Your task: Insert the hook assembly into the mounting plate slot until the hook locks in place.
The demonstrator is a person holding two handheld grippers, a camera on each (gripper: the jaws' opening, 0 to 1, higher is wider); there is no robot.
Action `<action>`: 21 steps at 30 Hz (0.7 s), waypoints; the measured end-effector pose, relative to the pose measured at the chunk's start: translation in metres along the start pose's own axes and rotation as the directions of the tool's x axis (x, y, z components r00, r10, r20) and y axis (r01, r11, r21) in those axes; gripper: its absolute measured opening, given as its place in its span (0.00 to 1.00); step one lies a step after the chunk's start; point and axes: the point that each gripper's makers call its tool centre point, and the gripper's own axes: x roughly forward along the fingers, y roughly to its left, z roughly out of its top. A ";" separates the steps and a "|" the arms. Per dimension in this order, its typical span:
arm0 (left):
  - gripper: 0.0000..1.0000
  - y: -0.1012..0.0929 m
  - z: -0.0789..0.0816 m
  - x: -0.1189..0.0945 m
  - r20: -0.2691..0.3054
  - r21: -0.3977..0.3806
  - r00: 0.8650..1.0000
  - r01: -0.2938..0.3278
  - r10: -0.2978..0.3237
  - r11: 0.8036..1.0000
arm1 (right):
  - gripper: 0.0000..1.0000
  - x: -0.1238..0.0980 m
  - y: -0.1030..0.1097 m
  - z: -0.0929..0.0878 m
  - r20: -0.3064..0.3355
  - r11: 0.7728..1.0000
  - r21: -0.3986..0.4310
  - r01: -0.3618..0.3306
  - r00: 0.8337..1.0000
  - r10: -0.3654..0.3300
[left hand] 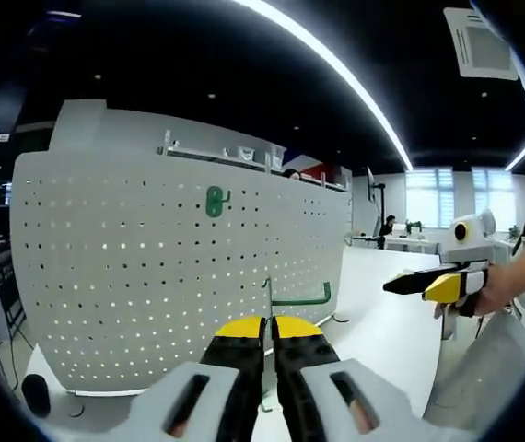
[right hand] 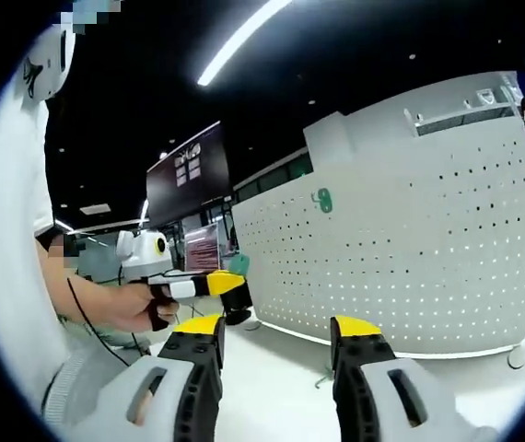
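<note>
left gripper (left hand: 269, 324) tips pinch green hook (left hand: 299, 296) | right gripper (right hand: 279, 324) wide apart, holds nothing | push hook straight into pegboard (left hand: 152, 276) hole below mounted green hook (left hand: 215, 200)

Left gripper (left hand: 269, 324) jaws closed; right gripper (right hand: 277, 328) jaws apart, empty.

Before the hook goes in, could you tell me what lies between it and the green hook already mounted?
Only bare pegboard between held hook and mounted hook, left gripper view.

Open-plan office: desks (left hand: 410, 244), ceiling light strips (left hand: 336, 64), monitors (right hand: 189, 170)
</note>
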 end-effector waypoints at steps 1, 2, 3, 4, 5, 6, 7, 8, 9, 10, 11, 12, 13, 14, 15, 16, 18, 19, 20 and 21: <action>0.02 0.000 0.000 0.000 0.000 0.001 1.000 -0.001 0.001 1.000 | 0.40 0.003 0.001 0.001 -0.003 1.000 -0.004 -0.003 1.000 0.003; 0.02 0.000 0.000 0.000 0.000 0.002 1.000 -0.002 0.002 1.000 | 0.40 0.005 0.002 0.002 0.001 1.000 -0.010 -0.004 1.000 0.004; 0.02 0.000 0.000 0.000 0.000 -0.001 1.000 -0.003 0.003 1.000 | 0.40 0.007 0.003 0.005 0.017 1.000 0.008 -0.014 1.000 0.014; 0.02 0.000 0.000 0.000 -0.001 0.000 1.000 -0.003 0.003 1.000 | 0.40 0.009 0.003 0.005 0.017 1.000 0.014 -0.015 1.000 0.015; 0.02 -0.001 0.000 -0.001 -0.001 0.003 1.000 -0.005 0.005 1.000 | 0.40 0.011 0.004 0.006 0.018 1.000 0.010 -0.014 1.000 0.014; 0.02 -0.001 -0.001 -0.001 -0.002 0.004 1.000 -0.005 0.005 1.000 | 0.38 0.013 0.005 0.006 0.017 1.000 0.012 -0.017 1.000 0.016; 0.02 -0.002 -0.001 -0.001 -0.002 0.000 1.000 -0.007 0.007 1.000 | 0.38 0.014 0.006 0.008 0.021 1.000 0.022 -0.019 1.000 0.019; 0.02 -0.002 -0.001 -0.001 -0.001 -0.002 1.000 -0.007 0.007 1.000 | 0.38 0.015 0.007 0.008 0.026 0.999 0.030 -0.020 0.999 0.020; 0.02 -0.003 0.000 -0.001 0.000 -0.002 1.000 -0.005 0.005 1.000 | 0.38 0.016 0.007 0.008 0.027 0.999 0.033 -0.022 0.999 0.021; 0.02 -0.005 -0.001 -0.001 -0.001 0.001 1.000 -0.003 0.003 1.000 | 0.37 0.018 0.008 0.008 0.026 0.999 0.034 -0.021 0.999 0.020; 0.02 -0.006 -0.001 -0.001 -0.003 0.007 1.000 -0.001 0.001 1.000 | 0.37 0.019 0.010 0.008 0.026 0.999 0.033 -0.026 0.999 0.025; 0.02 -0.009 -0.001 -0.001 -0.006 0.016 1.000 0.003 -0.003 1.000 | 0.37 0.022 0.012 0.009 0.026 0.999 0.033 -0.033 0.999 0.032; 0.02 -0.010 0.000 0.000 -0.006 0.016 1.000 0.004 -0.004 1.000 | 0.36 0.024 0.014 0.009 0.026 0.999 0.032 -0.036 0.999 0.036; 0.02 -0.010 0.000 0.000 -0.006 0.014 1.000 0.005 -0.005 1.000 | 0.36 0.025 0.015 0.010 0.027 0.999 0.028 -0.039 0.999 0.038; 0.02 -0.011 0.000 0.000 -0.005 0.014 1.000 0.005 -0.005 1.000 | 0.35 0.026 0.016 0.011 0.031 0.999 0.028 -0.043 0.999 0.042; 0.02 -0.013 0.000 0.001 -0.005 0.021 1.000 0.007 -0.007 1.000 | 0.34 0.028 0.017 0.012 0.033 0.998 0.029 -0.047 0.998 0.046; 0.02 -0.015 0.001 0.001 -0.006 0.028 1.000 0.007 -0.007 1.000 | 0.33 0.031 0.019 0.014 0.040 0.998 0.034 -0.055 0.998 0.054; 0.02 -0.016 0.002 0.001 -0.004 0.030 1.000 0.008 -0.008 1.000 | 0.33 0.032 0.019 0.014 0.041 0.998 0.036 -0.057 0.998 0.055; 0.02 -0.017 0.003 0.002 0.000 0.032 1.000 0.007 -0.007 0.999 | 0.33 0.034 0.020 0.016 0.048 0.997 0.048 -0.062 0.997 0.060; 0.02 -0.018 0.003 0.002 0.000 0.032 1.000 0.007 -0.007 0.999 | 0.32 0.034 0.020 0.016 0.051 0.996 0.053 -0.067 0.997 0.064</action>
